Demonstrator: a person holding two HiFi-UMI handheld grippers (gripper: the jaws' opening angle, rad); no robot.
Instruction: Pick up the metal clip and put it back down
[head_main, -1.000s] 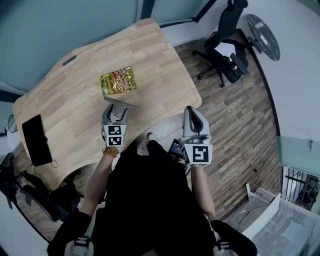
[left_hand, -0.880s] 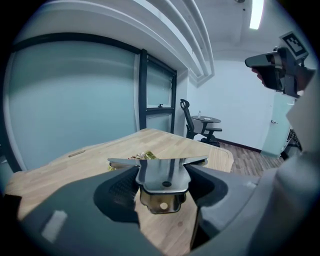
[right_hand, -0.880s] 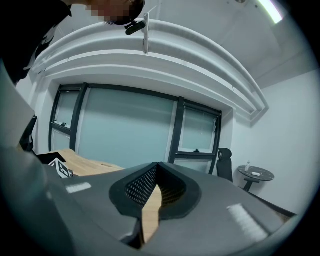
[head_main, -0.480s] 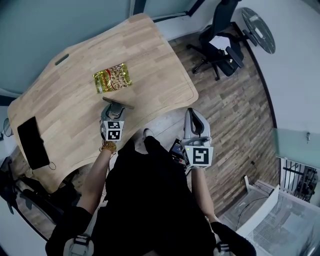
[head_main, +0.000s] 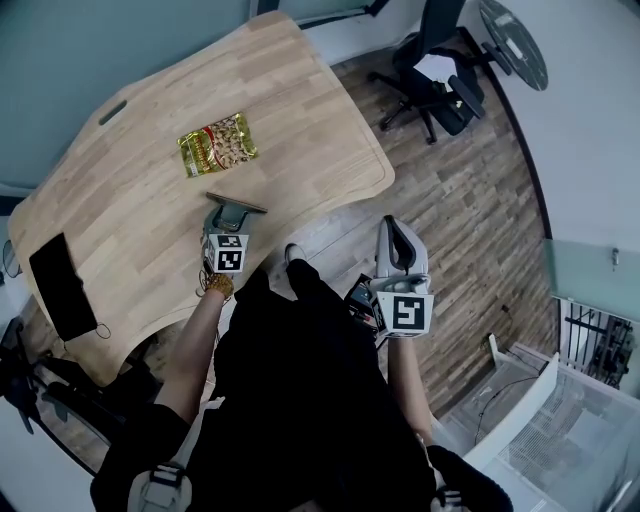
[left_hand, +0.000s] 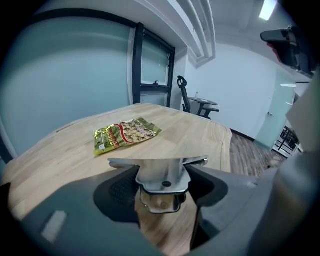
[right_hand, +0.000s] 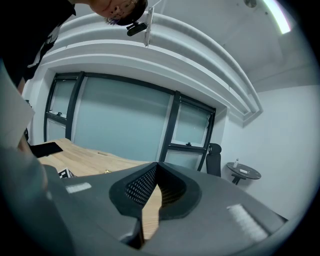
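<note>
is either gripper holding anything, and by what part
The left gripper holds the metal clip by the sides of its body. The right gripper is shut on nothing.

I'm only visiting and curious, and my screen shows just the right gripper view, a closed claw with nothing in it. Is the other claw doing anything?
Observer: Yes. The left claw is shut on a shiny metal clip.
Visitor: Where is it holding that?
Observer: The head view shows it over the light wooden table, on the person's side. I cannot tell whether the clip touches the wood.
Visitor: Is anything else lying near it?
Observer: A gold-and-green snack packet lies flat on the table just beyond the clip, apart from it.
</note>
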